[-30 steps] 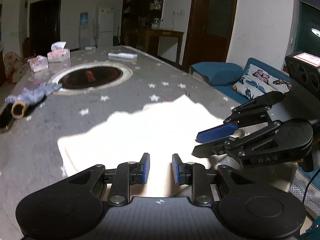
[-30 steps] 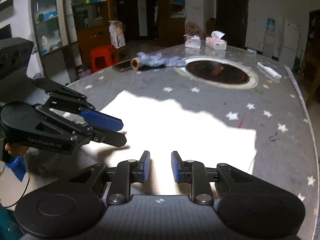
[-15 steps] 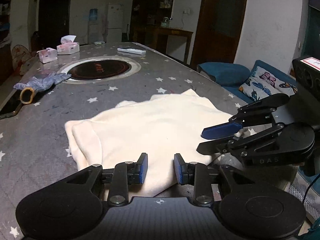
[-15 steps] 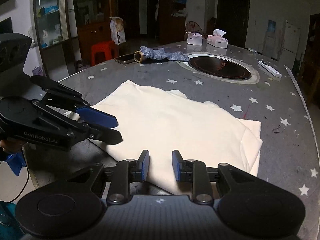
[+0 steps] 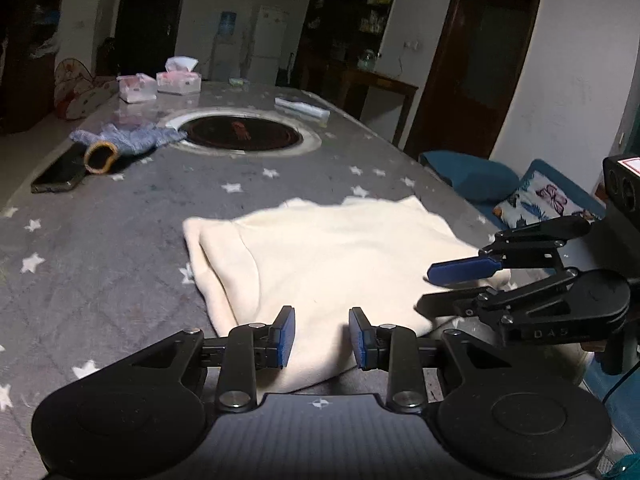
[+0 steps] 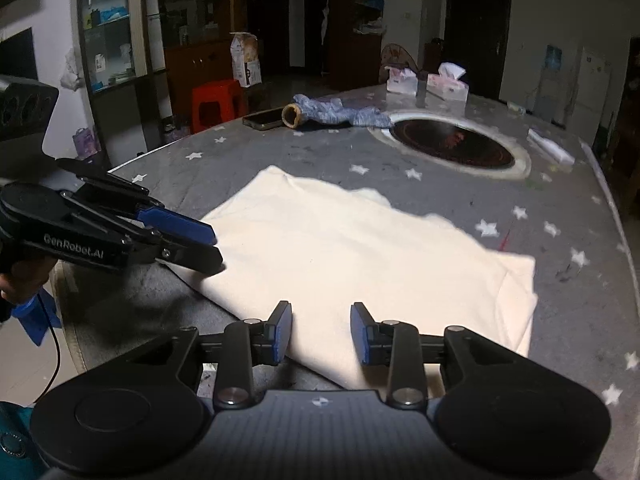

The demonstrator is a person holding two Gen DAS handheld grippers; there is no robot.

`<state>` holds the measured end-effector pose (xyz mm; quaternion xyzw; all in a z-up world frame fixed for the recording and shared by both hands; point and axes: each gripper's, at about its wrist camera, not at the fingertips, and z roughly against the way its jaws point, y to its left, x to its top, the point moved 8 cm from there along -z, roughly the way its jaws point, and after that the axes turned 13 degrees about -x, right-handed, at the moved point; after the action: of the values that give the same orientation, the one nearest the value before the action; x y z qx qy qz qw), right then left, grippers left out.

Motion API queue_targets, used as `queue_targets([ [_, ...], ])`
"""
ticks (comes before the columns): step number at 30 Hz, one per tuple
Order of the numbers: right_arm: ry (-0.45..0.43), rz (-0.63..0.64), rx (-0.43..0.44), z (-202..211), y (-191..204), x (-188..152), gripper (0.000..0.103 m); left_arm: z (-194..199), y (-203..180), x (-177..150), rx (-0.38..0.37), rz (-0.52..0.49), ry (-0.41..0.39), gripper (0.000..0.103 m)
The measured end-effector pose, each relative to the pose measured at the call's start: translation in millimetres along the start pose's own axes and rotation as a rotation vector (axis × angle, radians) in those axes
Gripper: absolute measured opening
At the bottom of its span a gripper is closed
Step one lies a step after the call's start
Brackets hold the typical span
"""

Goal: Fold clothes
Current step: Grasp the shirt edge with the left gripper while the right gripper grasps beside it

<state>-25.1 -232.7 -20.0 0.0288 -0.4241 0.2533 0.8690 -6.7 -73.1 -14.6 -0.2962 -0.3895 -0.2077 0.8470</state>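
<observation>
Both grippers pulled back slightly since 0.5 s ago; the folded cream fabric garment (image 5: 332, 264) now sits farther ahead, flat on the grey star-print tablecloth (image 5: 120, 248). Left gripper (image 5: 322, 338) jaws apart, medium gap, nothing held, garment's near edge between and just ahead of them. Right gripper (image 6: 320, 334) same: jaws apart, empty, garment hem between them. In the left view the right gripper (image 5: 440, 288) hovers at the garment's right corner, jaws parted. Ahead: round black inset cooktop (image 5: 242, 134), blue knit rolled cloth (image 5: 120, 144), dark flat phone (image 5: 60, 170).
</observation>
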Motion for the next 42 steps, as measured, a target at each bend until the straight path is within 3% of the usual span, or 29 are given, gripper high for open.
queue_targets([
  [7, -0.015, 0.113, 0.059, 2, 32, 12, 0.034, 13, 24, -9, 0.071, 0.035, 0.016, 0.033],
  [11, -0.024, 0.191, 0.108, -2, 59, 18, 0.035, 14, 30, -19, 0.074, 0.056, 0.035, 0.035],
  [17, -0.036, 0.274, 0.131, -10, 83, 24, 0.035, 33, 32, -4, 0.090, 0.055, -0.019, 0.035],
  [20, -0.041, 0.314, 0.138, -15, 94, 25, 0.035, 42, 41, 2, 0.103, 0.096, -0.037, 0.036],
  [28, -0.052, 0.416, 0.143, -29, 119, 27, 0.035, 52, 60, 4, 0.092, 0.250, -0.066, 0.050],
  [31, -0.054, 0.437, 0.123, -32, 121, 27, 0.028, 50, 64, 5, 0.066, 0.319, -0.077, 0.055],
  [33, -0.053, 0.419, 0.114, -33, 118, 30, 0.016, 47, 65, 7, 0.049, 0.359, -0.083, 0.056],
  [35, -0.049, 0.374, 0.121, -32, 112, 33, 0.011, 42, 68, 9, 0.032, 0.411, -0.086, 0.058],
  [42, -0.042, 0.174, 0.187, -22, 83, 51, 0.008, 26, 79, 13, -0.049, 0.643, -0.124, 0.063],
])
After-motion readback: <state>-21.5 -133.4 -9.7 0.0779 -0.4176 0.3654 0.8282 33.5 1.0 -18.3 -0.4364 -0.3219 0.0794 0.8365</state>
